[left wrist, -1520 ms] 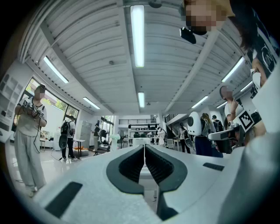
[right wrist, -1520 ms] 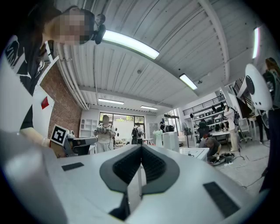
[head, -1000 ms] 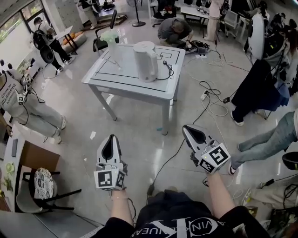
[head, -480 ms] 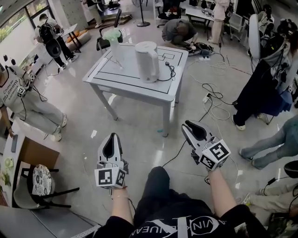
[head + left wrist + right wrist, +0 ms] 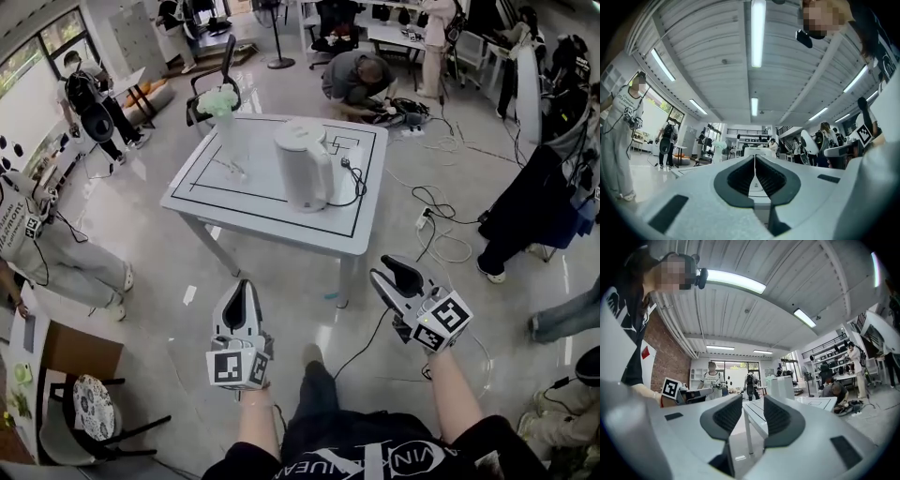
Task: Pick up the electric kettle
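1. On the white table (image 5: 248,183), inside its black outline, the electric kettle (image 5: 302,164) stands upright near the middle; its cord (image 5: 354,184) lies at its right.
2. Writing: each gripper's cube carries black-and-white square markers; the white lettering on the person's black shirt (image 5: 375,459) is cut off, with only the fragment "VIN" readable.
3. Left gripper (image 5: 245,287): forearm outstretched; body roughly level, pointing towards the table and well short of it; jaws together with a hairline slit, holding nothing.
4. Right gripper (image 5: 386,273): forearm outstretched; body level, angled inward towards the table; jaws opening, partly apart, with nothing between the pads.
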A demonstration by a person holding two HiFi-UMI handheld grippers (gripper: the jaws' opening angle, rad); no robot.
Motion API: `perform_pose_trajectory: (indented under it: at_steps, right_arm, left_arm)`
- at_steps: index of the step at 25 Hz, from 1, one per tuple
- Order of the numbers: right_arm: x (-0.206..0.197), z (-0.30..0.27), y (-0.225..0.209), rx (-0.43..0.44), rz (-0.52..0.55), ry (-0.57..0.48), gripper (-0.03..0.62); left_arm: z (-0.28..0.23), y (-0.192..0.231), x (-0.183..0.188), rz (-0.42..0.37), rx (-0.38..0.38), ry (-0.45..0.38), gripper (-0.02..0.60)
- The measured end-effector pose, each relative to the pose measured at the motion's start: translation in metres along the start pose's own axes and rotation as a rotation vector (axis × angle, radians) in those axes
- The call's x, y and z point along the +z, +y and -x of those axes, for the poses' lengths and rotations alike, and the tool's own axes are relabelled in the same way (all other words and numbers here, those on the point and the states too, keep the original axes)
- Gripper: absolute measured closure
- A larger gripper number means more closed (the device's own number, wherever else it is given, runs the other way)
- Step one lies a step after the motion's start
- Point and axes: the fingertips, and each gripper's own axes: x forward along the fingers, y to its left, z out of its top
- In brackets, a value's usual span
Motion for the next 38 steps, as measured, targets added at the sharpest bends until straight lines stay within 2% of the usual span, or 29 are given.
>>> perform_pose_trajectory:
  at_steps: [13, 19, 25, 28, 32, 34, 38]
  right_arm:
    - [-0.009, -0.139, -0.082, -0.048, -0.035, 0.034, 0.459]
    - [-0.008, -0.169, -0.107, -0.074, -0.045, 0.025, 0.439]
    - [-0.003, -0.191, -0.127, -0.032, -0.05, 0.054, 0.418]
    - [0.002, -0.2, -0.133, 0.01, -0.052, 0.079, 0.395]
    - [0.01, -0.212, -0.14, 0.111, -0.049, 0.116, 0.376]
    - [0.011, -0.22, -0.143, 0.179, -0.052, 0.14, 0.372]
    - [0.006, -0.237, -0.138, 0.367, -0.091, 0.209, 0.372]
  left_arm:
    - [-0.159, 0.072, -0.027, -0.004, -0.119, 0.059, 0.566]
    - [-0.201, 0.085, -0.042, -0.002, -0.191, 0.073, 0.566]
    - [-0.222, 0.085, -0.058, 0.026, -0.215, 0.09, 0.566]
    - [-0.229, 0.08, -0.063, 0.039, -0.227, 0.101, 0.566]
    - [-0.238, 0.072, -0.064, 0.03, -0.233, 0.106, 0.566]
    - [-0.243, 0.07, -0.066, 0.019, -0.228, 0.109, 0.566]
    - [-0.249, 0.074, -0.07, 0.005, -0.185, 0.122, 0.566]
